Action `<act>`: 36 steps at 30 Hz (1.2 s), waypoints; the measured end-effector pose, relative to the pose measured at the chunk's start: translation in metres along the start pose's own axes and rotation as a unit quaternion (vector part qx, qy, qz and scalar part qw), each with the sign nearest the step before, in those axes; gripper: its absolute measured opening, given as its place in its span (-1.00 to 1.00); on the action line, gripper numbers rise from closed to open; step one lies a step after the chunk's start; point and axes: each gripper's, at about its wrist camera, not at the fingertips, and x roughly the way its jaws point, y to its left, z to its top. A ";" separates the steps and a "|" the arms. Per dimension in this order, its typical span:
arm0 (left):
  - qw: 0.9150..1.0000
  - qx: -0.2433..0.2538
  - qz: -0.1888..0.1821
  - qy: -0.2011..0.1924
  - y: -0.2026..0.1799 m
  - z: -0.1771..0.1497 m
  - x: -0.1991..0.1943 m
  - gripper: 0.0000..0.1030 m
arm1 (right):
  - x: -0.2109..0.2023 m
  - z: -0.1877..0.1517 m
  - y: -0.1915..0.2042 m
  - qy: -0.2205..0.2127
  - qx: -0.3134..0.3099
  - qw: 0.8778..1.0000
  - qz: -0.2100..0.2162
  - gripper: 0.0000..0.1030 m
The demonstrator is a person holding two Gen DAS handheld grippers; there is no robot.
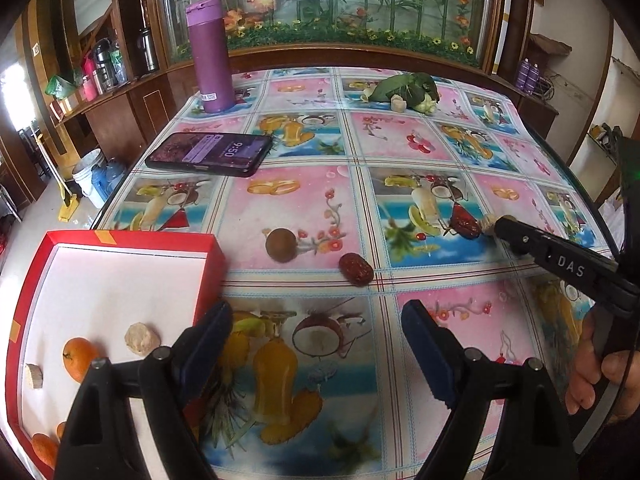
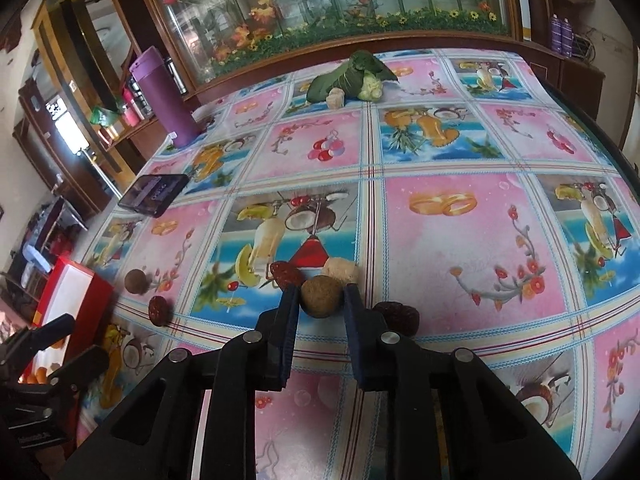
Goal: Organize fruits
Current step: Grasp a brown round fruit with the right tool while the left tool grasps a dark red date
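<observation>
Right gripper: the right gripper (image 2: 322,294) points down at the table (image 2: 460,240), its pads pinching a round brown fruit (image 2: 322,295) that rests on the cloth.
Around it: a pale lumpy fruit (image 2: 341,270) and a red date (image 2: 286,275) just behind, another dark date (image 2: 402,316) beside the right finger.
Left gripper: the left gripper (image 1: 316,334) is spread wide with nothing between the fingers, tilted down near the corner of the red box (image 1: 208,276).
Box contents: an orange (image 1: 78,359) and a pale lump (image 1: 142,338) lie inside.
Loose fruit: a brown ball (image 1: 281,245) and a date (image 1: 356,270) on the cloth.
Hand: a hand (image 1: 600,380) grips the right handle.
Writing: "DAS" on the right finger; phone (image 1: 210,154) shows 9:50.
</observation>
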 end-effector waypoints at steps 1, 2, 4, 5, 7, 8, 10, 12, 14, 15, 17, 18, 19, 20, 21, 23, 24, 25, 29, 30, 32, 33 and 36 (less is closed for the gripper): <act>1.000 0.000 0.000 0.002 -0.002 0.001 0.002 0.71 | -0.004 0.001 -0.001 -0.009 0.003 1.000 0.003 -0.57; 1.000 -0.002 -0.002 0.001 -0.003 0.002 0.004 0.71 | -0.007 0.002 -0.001 -0.015 0.005 1.000 0.004 -0.57; 1.000 -0.003 -0.003 0.003 -0.008 0.005 0.008 0.71 | -0.011 0.004 -0.001 -0.022 0.009 1.000 0.007 -0.58; 1.000 -0.002 -0.004 0.006 -0.011 0.007 0.012 0.71 | -0.013 0.004 -0.002 -0.024 0.013 1.000 0.009 -0.57; 1.000 -0.001 -0.005 0.009 -0.016 0.009 0.019 0.65 | -0.015 0.005 -0.005 -0.026 0.019 0.999 0.014 -0.57; 1.000 0.000 -0.003 0.012 -0.018 0.010 0.022 0.55 | -0.016 0.005 -0.006 -0.028 0.022 0.999 0.016 -0.57; 1.000 0.001 -0.007 0.018 -0.022 0.011 0.030 0.41 | -0.020 0.007 -0.010 -0.035 0.031 0.999 0.021 -0.57; 1.000 -0.002 -0.006 0.026 -0.024 0.012 0.038 0.31 | -0.024 0.008 -0.013 -0.043 0.040 0.998 0.026 -0.57; 1.000 -0.007 -0.010 0.027 -0.024 0.012 0.042 0.13 | -0.025 0.009 -0.016 -0.045 0.046 0.998 0.029 -0.57; 1.000 -0.010 -0.012 0.027 -0.023 0.012 0.044 0.08 | -0.025 0.009 -0.016 -0.044 0.048 0.997 0.030 -0.57; 0.999 -0.013 -0.012 0.030 -0.023 0.013 0.049 -0.09 | -0.024 0.010 -0.016 -0.042 0.049 0.997 0.032 -0.57; 0.999 -0.014 -0.013 0.032 -0.022 0.013 0.051 -0.12 | -0.024 0.010 -0.016 -0.042 0.049 0.997 0.032 -0.57; 0.999 -0.015 -0.015 0.034 -0.022 0.012 0.054 -0.19 | -0.024 0.010 -0.016 -0.042 0.049 0.997 0.033 -0.57; 0.999 -0.013 -0.012 0.027 -0.022 0.012 0.053 -0.31 | -0.023 0.010 -0.015 -0.041 0.048 0.997 0.033 -0.57; 1.000 -0.011 -0.015 0.025 -0.022 0.012 0.054 -0.36 | -0.023 0.009 -0.015 -0.040 0.048 0.997 0.033 -0.57; 1.000 -0.011 -0.017 0.022 -0.021 0.012 0.054 -0.46 | -0.022 0.009 -0.015 -0.039 0.048 0.997 0.034 -0.57; 1.000 -0.010 -0.017 0.020 -0.021 0.012 0.054 -0.47 | -0.021 0.008 -0.015 -0.038 0.048 0.998 0.034 -0.57; 1.000 -0.009 -0.018 0.018 -0.021 0.012 0.054 -0.47 | -0.021 0.008 -0.014 -0.038 0.048 0.998 0.035 -0.57; 1.000 -0.006 -0.026 0.015 -0.023 0.010 0.051 -0.48 | -0.022 0.007 -0.014 -0.040 0.047 0.997 0.041 -0.57; 1.000 -0.005 -0.027 0.013 -0.024 0.009 0.049 -0.48 | -0.023 0.007 -0.013 -0.042 0.046 0.997 0.044 -0.57; 1.000 0.001 -0.025 0.002 -0.027 0.008 0.040 -0.48 | -0.026 0.006 -0.012 -0.049 0.043 0.997 0.052 -0.57; 1.000 0.004 -0.024 -0.005 -0.028 0.008 0.035 -0.48 | -0.027 0.006 -0.011 -0.053 0.041 0.996 0.056 -0.57; 0.999 0.009 -0.021 -0.027 -0.030 0.007 0.016 -0.48 | -0.033 0.006 -0.007 -0.070 0.031 0.995 0.063 -0.57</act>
